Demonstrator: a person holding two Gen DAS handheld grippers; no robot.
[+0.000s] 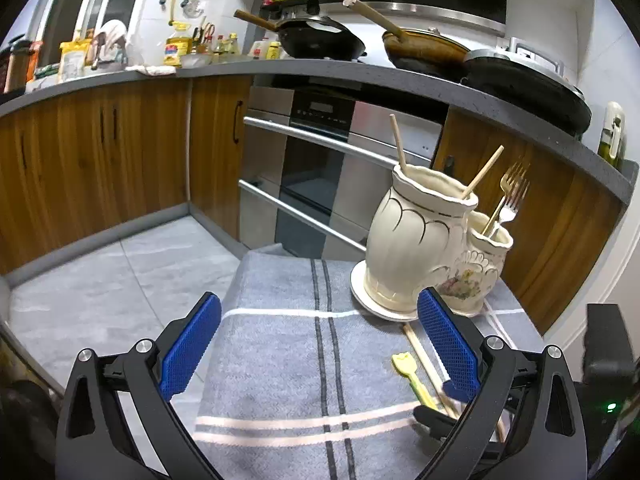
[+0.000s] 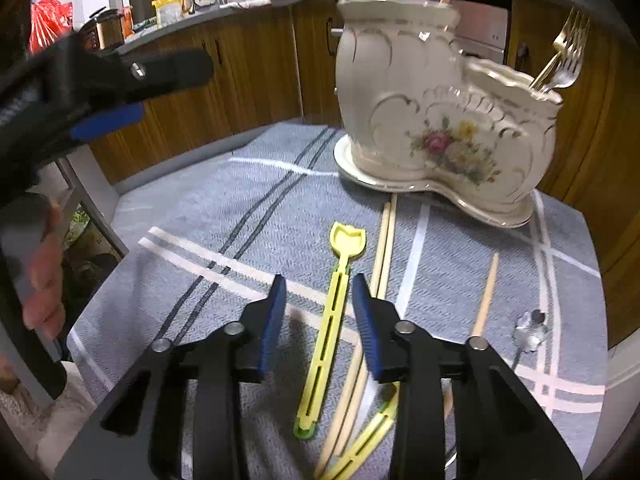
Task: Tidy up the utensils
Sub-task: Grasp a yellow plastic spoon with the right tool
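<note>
A cream ceramic utensil holder [image 1: 416, 240] [image 2: 432, 108] stands on its plate at the far side of the grey striped cloth [image 1: 288, 360] [image 2: 256, 216]. Its tall pot holds two wooden chopsticks [image 1: 398, 144]; its low pot holds forks [image 1: 512, 192] [image 2: 568, 56]. On the cloth lie a yellow plastic utensil [image 2: 332, 312] [image 1: 412, 376], a pair of chopsticks [image 2: 384, 248], a single chopstick [image 2: 486, 296] and a metal spoon [image 2: 530, 334]. My right gripper [image 2: 319, 292] is open, low over the yellow utensil, its fingers astride the handle. My left gripper [image 1: 320, 312] is wide open and empty above the cloth.
Wooden cabinets [image 1: 100, 152] and an oven [image 1: 312, 168] stand behind the table, with pans [image 1: 320, 40] on the counter above. The left gripper shows in the right wrist view [image 2: 108, 80] at upper left. The table's edges drop to a tiled floor [image 1: 120, 280].
</note>
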